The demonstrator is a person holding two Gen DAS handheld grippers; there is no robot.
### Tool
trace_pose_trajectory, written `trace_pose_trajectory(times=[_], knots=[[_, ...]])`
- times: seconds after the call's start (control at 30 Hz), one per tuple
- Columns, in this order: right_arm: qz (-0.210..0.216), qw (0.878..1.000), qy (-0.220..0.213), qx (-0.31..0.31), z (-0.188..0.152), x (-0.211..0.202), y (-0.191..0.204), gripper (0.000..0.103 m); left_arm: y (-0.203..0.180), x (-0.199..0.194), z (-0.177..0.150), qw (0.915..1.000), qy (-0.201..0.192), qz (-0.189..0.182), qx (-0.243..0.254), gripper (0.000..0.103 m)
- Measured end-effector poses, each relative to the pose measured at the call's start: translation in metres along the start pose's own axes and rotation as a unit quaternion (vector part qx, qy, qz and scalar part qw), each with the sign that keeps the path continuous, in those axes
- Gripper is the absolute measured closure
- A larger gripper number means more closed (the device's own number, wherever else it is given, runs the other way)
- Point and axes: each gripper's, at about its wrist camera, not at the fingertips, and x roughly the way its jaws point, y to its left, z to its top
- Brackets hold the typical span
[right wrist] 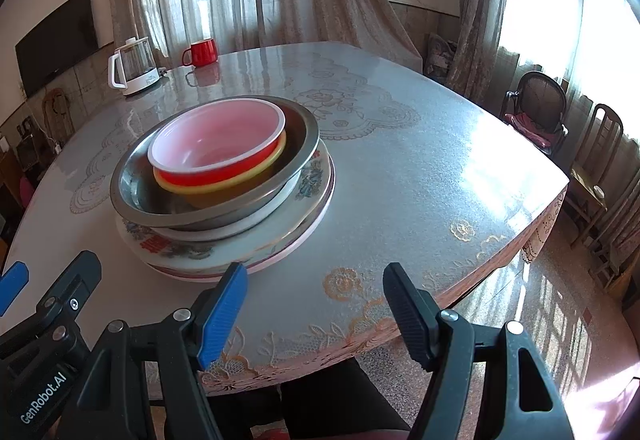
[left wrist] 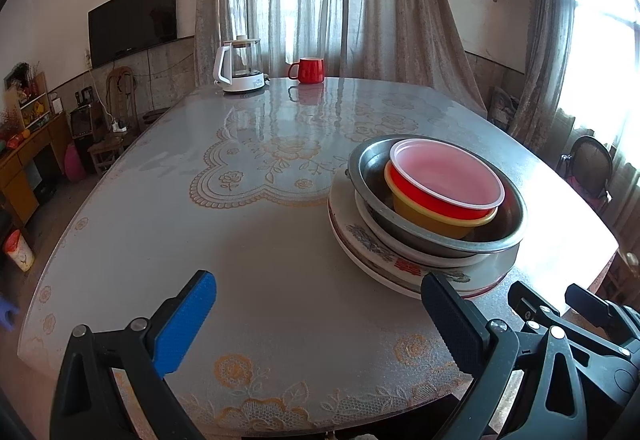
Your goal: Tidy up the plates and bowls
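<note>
Both the left gripper (left wrist: pixel 320 324) and right gripper (right wrist: pixel 316 314) are hanging wide open, holding nothing; the stack (right wrist: pixel 224 176) is sitting near the table (right wrist: pixel 420 168) edge; the red bowl (right wrist: pixel 218 148) is looking tilted, so a nudge is probably tipping it.
</note>
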Motion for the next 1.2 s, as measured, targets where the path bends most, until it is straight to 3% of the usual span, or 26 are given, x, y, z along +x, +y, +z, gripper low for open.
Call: trace_pose_trajectory(times=[1.2], knots=[[0.006, 1.0, 0.0, -0.001, 0.0032, 0.0017, -0.0013, 0.031, 0.0006, 0.0083, 0.0003, 1.0, 0.005, 0.001, 0.006, 0.004]])
